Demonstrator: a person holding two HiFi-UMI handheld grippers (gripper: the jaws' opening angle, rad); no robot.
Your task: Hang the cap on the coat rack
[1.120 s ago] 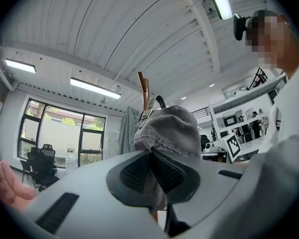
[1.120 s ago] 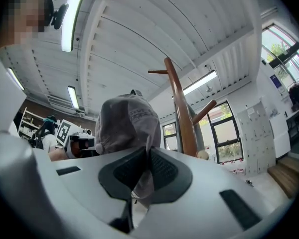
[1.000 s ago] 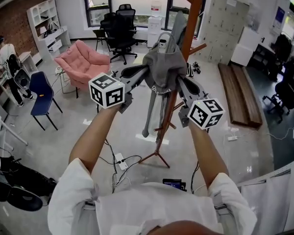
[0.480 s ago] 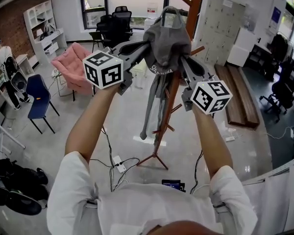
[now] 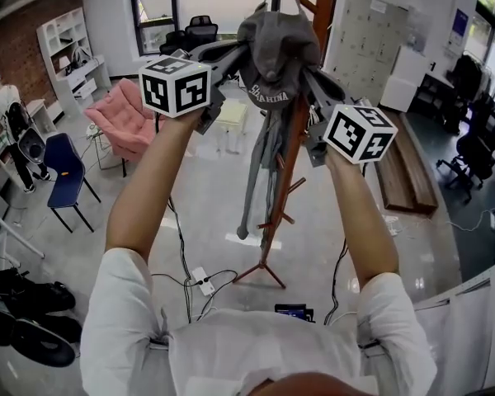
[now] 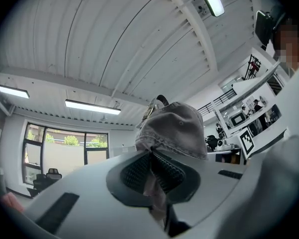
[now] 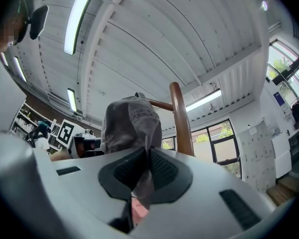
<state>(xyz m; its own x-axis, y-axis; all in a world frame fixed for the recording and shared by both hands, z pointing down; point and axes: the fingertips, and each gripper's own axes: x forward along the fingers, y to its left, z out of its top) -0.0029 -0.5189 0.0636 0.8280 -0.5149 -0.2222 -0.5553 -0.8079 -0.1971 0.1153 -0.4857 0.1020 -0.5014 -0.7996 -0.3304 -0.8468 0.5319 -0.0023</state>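
Observation:
A grey cap (image 5: 278, 52) with pale lettering on its edge is held high between both grippers, right in front of the brown wooden coat rack (image 5: 285, 180). My left gripper (image 5: 238, 54) is shut on the cap's left edge, its marker cube at the left. My right gripper (image 5: 307, 73) is shut on the cap's right edge. In the left gripper view the cap (image 6: 174, 131) bulges above the jaws, cloth pinched between the pads. In the right gripper view the cap (image 7: 132, 126) sits left of the rack's pole (image 7: 182, 121). A grey garment (image 5: 260, 172) hangs on the rack below the cap.
The rack's tripod feet (image 5: 260, 271) stand on the glossy floor beside a power strip and cables (image 5: 200, 280). A pink armchair (image 5: 125, 114) and a blue chair (image 5: 62, 167) stand at the left, wooden planks (image 5: 404, 172) at the right. A person (image 5: 8, 118) stands far left.
Both grippers have lifted the cap higher and slightly forward, from the rack's middle branches to near its top. Both keep their grip on the cap.

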